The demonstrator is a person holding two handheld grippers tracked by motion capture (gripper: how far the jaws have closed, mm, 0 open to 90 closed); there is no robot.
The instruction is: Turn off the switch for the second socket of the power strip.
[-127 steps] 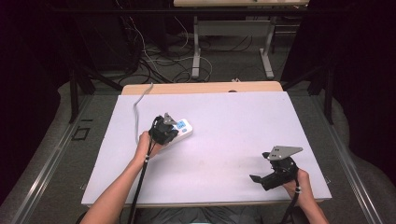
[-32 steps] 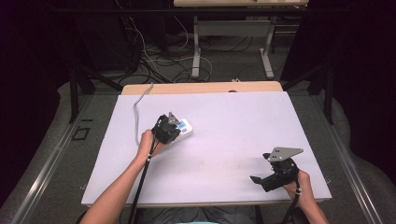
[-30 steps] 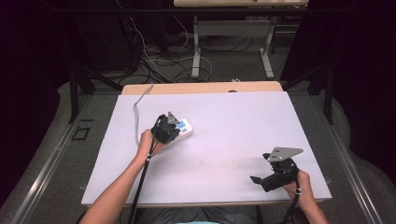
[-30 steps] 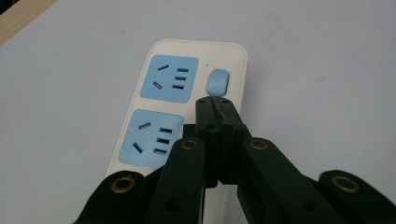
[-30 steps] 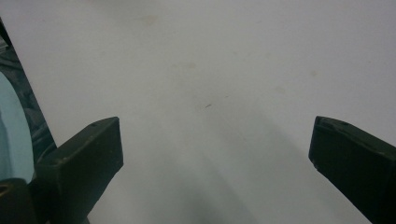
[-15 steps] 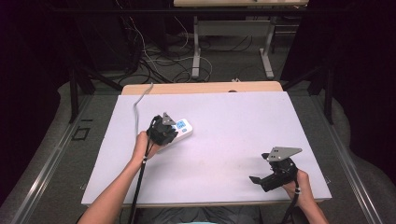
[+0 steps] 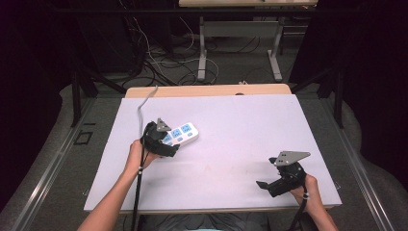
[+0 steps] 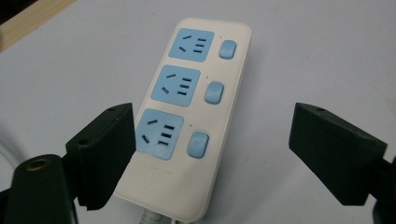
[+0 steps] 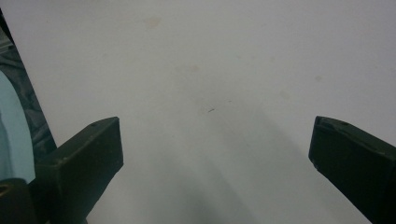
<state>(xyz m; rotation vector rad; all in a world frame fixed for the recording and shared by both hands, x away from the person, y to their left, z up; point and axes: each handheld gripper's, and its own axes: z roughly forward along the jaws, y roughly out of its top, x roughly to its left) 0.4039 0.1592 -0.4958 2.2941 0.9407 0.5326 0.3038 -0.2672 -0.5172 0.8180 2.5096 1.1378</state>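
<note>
A white power strip [image 7: 183, 133] with three blue sockets and three blue switches lies on the left part of the table. Its white cable [image 7: 141, 105] runs off toward the far edge. My left gripper [image 7: 166, 144] hovers over the strip's near end. In the left gripper view the jaws stand wide apart on either side of the power strip [image 8: 198, 93], and the left gripper [image 8: 215, 144] is open without touching it. My right gripper [image 7: 264, 185] rests near the front right corner, and in its own view the right gripper [image 9: 215, 154] is open over bare table.
The white tabletop [image 7: 240, 120] ends in a wooden strip [image 7: 207, 90] at the far edge. Beyond it are desk legs [image 7: 202, 48] and loose cables [image 7: 159, 57] on the dark floor. A pale teal cloth [image 9: 11, 130] shows past the table's front edge.
My left gripper has drawn back slightly along the strip toward its cable end. The strip and the right gripper have not moved.
</note>
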